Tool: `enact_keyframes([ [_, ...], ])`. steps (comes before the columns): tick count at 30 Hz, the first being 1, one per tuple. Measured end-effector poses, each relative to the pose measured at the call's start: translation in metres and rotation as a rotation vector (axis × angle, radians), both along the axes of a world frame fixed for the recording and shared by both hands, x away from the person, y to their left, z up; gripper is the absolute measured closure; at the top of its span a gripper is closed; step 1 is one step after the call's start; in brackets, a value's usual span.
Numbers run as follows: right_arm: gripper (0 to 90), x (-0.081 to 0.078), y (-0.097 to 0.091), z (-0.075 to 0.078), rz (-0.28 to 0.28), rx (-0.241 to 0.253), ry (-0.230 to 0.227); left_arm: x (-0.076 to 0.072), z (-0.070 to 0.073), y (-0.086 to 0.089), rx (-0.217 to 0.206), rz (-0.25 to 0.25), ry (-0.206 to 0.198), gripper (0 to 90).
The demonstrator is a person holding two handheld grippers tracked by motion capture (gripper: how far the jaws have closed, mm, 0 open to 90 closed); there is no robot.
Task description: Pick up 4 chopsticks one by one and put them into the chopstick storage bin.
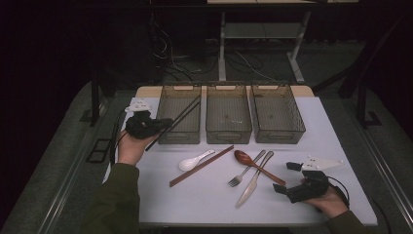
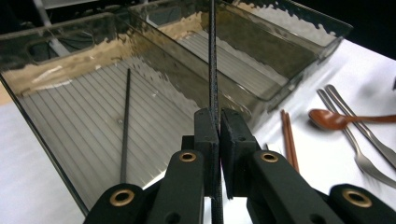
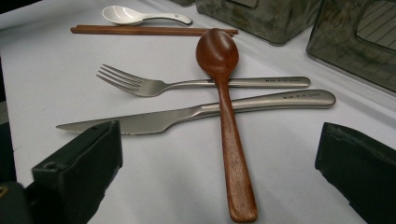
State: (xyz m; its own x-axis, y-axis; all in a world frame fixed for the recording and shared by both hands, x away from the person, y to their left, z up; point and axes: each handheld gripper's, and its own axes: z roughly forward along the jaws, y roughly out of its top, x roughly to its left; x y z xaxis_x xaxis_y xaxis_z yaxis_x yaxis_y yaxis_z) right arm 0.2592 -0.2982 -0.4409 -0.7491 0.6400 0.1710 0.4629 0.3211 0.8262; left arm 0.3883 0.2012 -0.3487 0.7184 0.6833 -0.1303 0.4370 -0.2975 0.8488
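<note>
Left gripper point(image 2: 218, 122) clamps a black chopstick point(image 2: 212, 56) over the left bin point(image 2: 56, 135)

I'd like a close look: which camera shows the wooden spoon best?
The right gripper view: the wooden spoon lies whole and close, crossing fork and knife. The high view shows it small; the left gripper view catches its bowl.

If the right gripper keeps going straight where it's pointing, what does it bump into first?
Probably the wooden spoon: its handle lies between the open right gripper's jaws, pointing toward it. Just beyond lie the knife and fork it crosses. Depth is hard to judge.
</note>
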Motion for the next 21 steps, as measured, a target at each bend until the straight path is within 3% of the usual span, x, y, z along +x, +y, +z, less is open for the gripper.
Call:
enact_keyframes([
  [9,0.6,0.000,0.000,0.000,-0.001,0.000,0.002,0.027,0.011,-0.010,0.004,0.024,0.002,85.0],
  [21,0.6,-0.001,-0.001,0.000,-0.003,0.006,0.002,0.060,0.019,-0.019,0.040,0.069,-0.006,84.9],
])
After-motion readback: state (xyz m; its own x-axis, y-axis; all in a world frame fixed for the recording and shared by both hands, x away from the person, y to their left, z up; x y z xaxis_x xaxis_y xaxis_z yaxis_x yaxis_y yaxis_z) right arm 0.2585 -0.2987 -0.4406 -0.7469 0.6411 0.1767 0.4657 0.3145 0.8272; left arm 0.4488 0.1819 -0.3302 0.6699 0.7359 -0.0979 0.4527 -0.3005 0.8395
